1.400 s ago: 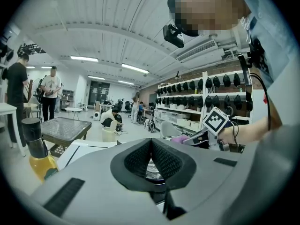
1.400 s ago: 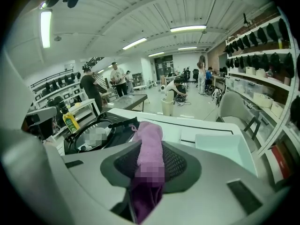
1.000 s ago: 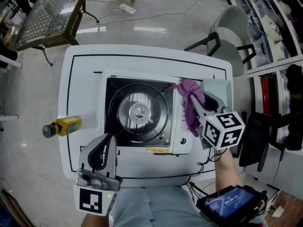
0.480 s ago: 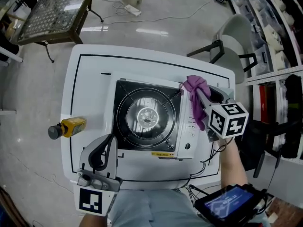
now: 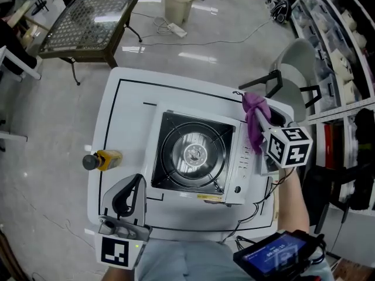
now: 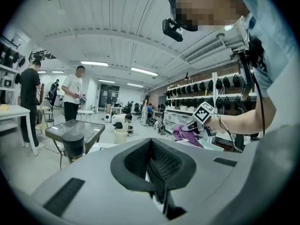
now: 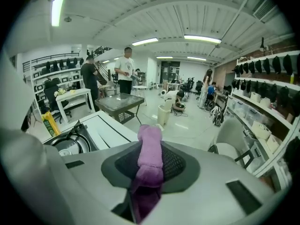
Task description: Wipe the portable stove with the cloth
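The portable stove (image 5: 193, 154), white-bodied with a black top and a steel burner, sits in the middle of the white table (image 5: 129, 98). My right gripper (image 5: 256, 115) hangs over the table's far right, just beyond the stove's far right corner. It is shut on a purple cloth (image 5: 254, 122) and its jaws have just been closing on it. In the right gripper view the cloth (image 7: 150, 158) lies pinched between the jaws, with the stove (image 7: 70, 144) at lower left. My left gripper (image 5: 133, 183) hovers by the table's near left corner, shut and holding nothing.
A yellow bottle (image 5: 102, 160) with a dark cap lies at the table's left edge. A grey chair (image 5: 296, 63) stands behind the far right corner, with shelves along the right. A mesh-top side table (image 5: 88, 25) and a bin (image 5: 176, 3) stand farther back. People stand in the room.
My right gripper has lifted the cloth off the stove's right side and carried it toward the table's far right corner. The left gripper has shifted a little, still shut.
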### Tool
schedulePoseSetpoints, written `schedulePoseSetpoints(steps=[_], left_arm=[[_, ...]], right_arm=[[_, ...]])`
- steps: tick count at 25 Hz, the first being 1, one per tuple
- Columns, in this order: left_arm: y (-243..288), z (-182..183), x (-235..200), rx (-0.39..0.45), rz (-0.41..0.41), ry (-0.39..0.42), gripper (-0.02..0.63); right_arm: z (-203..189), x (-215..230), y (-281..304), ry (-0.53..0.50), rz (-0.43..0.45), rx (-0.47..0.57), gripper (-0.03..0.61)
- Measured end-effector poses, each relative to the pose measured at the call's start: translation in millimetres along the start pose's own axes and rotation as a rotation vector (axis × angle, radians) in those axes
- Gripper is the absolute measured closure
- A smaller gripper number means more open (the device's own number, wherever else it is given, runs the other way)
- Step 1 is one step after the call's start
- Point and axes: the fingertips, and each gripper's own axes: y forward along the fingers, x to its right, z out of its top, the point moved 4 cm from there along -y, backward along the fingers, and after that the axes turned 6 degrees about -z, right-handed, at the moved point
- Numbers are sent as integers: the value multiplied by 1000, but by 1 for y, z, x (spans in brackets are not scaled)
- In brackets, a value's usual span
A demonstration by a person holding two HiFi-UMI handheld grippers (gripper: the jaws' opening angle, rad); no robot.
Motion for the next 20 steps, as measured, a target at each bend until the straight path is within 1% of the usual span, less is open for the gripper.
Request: schedulePoseSetpoints(steps=[1, 5, 7, 9, 12, 14, 17, 18, 20], left_arm=[[0, 5, 1, 20, -4, 10, 595], [-1, 14, 2, 47, -17, 23, 595], [-2, 14, 2, 51, -23, 21, 595], [-4, 6, 2, 17, -21, -8, 595], [-4, 1, -2, 7, -24, -20, 595], [-4, -3, -5, 3, -24, -26, 595], [-5, -11, -9, -13, -19, -42, 595], [-5, -14, -11, -19, -15, -48, 595], [-4, -19, -15, -26, -9, -59, 595]], right_arm=[[9, 1, -5, -16, -1, 19, 457], [43, 8, -25, -49, 4, 87, 457], [55, 10, -32, -106, 2, 96, 457], [58, 7, -34, -195, 18, 66, 457], [48, 4, -28, -303, 52, -25, 457], [33, 4, -18, -348, 54, -84, 459], [10, 2, -4, -384, 73, -156, 457], [4, 0, -1, -399, 92, -175, 457], [-5, -8, 5, -440, 158, -201, 457]])
